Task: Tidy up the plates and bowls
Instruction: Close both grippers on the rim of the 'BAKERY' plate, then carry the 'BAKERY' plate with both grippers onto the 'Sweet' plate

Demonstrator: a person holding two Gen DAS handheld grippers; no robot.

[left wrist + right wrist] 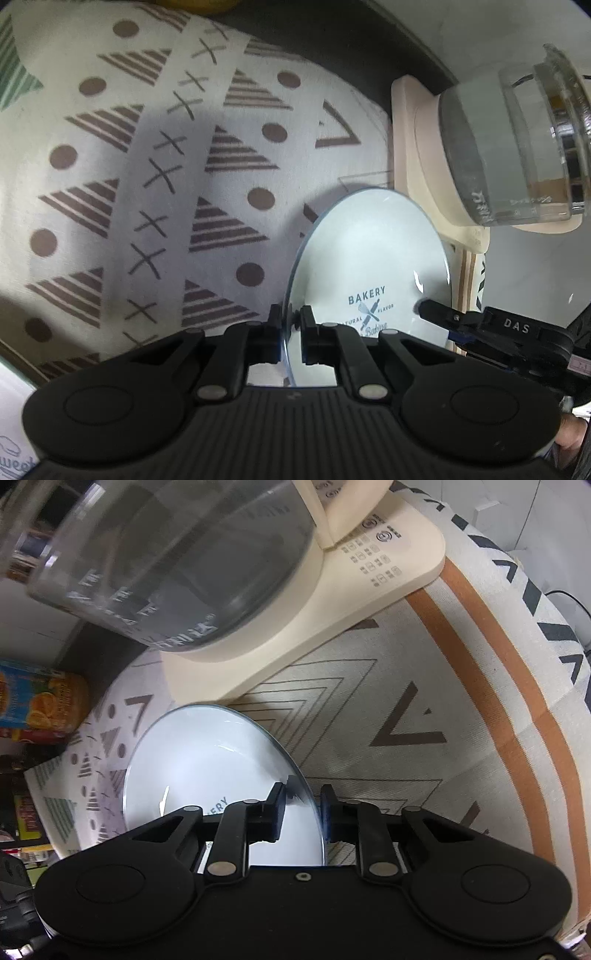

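Covering the table, a patterned tablecloth point(110, 184) bears a cream kettle base point(295, 646).

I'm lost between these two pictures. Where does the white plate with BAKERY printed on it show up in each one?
Left wrist view: the plate sits lower right of centre, its left rim between the left tool's fingers.
Right wrist view: the plate sits lower left of centre, its right rim between the right tool's fingers.
Shared landmark: the cream kettle base just behind the plate.
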